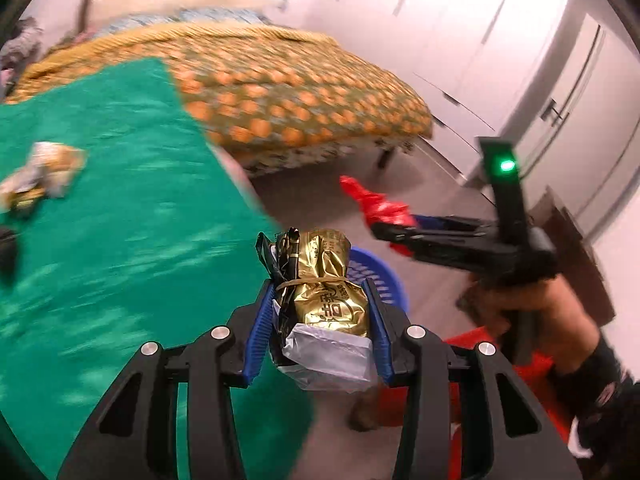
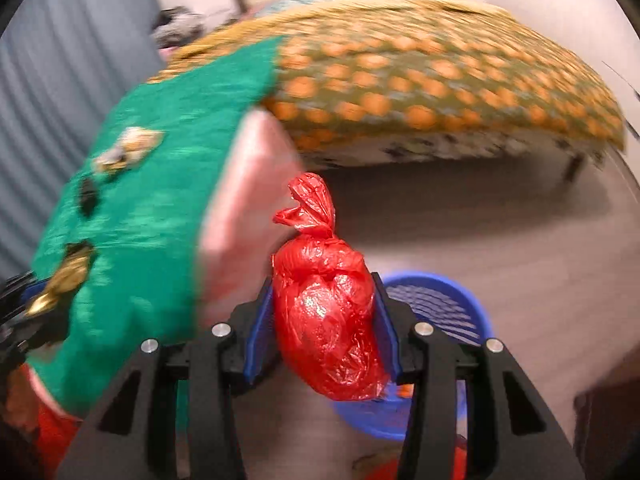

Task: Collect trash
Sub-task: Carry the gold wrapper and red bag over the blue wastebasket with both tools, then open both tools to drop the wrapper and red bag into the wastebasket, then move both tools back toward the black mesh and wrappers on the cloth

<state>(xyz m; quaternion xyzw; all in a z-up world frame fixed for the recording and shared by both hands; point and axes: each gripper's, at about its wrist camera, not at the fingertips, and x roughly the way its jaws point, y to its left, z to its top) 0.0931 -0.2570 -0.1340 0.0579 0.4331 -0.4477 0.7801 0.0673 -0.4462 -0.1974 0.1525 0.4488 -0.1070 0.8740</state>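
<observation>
My left gripper [image 1: 320, 292] is shut on a gold foil packet [image 1: 328, 280] with black and white wrapping, its blue pads pressing both sides. It hangs past the edge of the green-covered table [image 1: 120, 200], with a blue basket [image 1: 386, 276] on the floor just behind it. My right gripper [image 2: 324, 292] is shut on a knotted red plastic bag [image 2: 328, 312], above and left of the blue basket [image 2: 440, 300]. In the left wrist view the right gripper [image 1: 384, 228] and its red bag [image 1: 380, 208] are at the right. The gold packet [image 2: 68, 276] shows at the right wrist view's left edge.
More crumpled wrappers [image 1: 44, 172] and dark scraps [image 2: 86, 196] lie on the green cloth. A bed with an orange-dotted cover [image 1: 300, 92] stands behind, white wardrobes [image 1: 520, 60] to the right. A red object [image 1: 472, 344] sits low beside the basket. Both views are motion-blurred.
</observation>
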